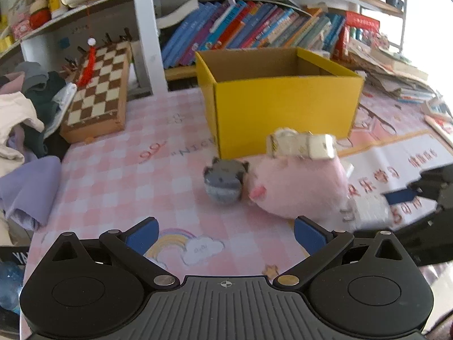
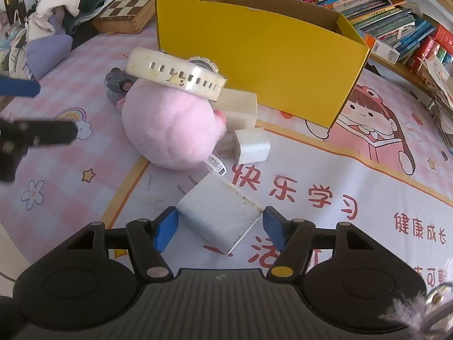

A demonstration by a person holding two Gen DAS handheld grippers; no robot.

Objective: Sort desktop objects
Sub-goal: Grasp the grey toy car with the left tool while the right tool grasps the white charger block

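Sorting has barely begun, by my read: what I can see of the yellow cardboard box [image 2: 254, 56] looks bare inside, while the pink plush toy [image 2: 170, 130] with a white watch [image 2: 175, 73] on top, the grey figurine [image 1: 225, 181] and the small white charger [image 2: 252, 147] all lie on the surface at 12 o'clock from my right gripper [image 2: 220, 228]. That gripper straddles the white power adapter [image 2: 220, 212], its blue pads close to the sides but not clearly clamping; my left gripper [image 1: 226, 235] hangs released over bare mat. Room is open toward me, but the box wall hems the pile in.
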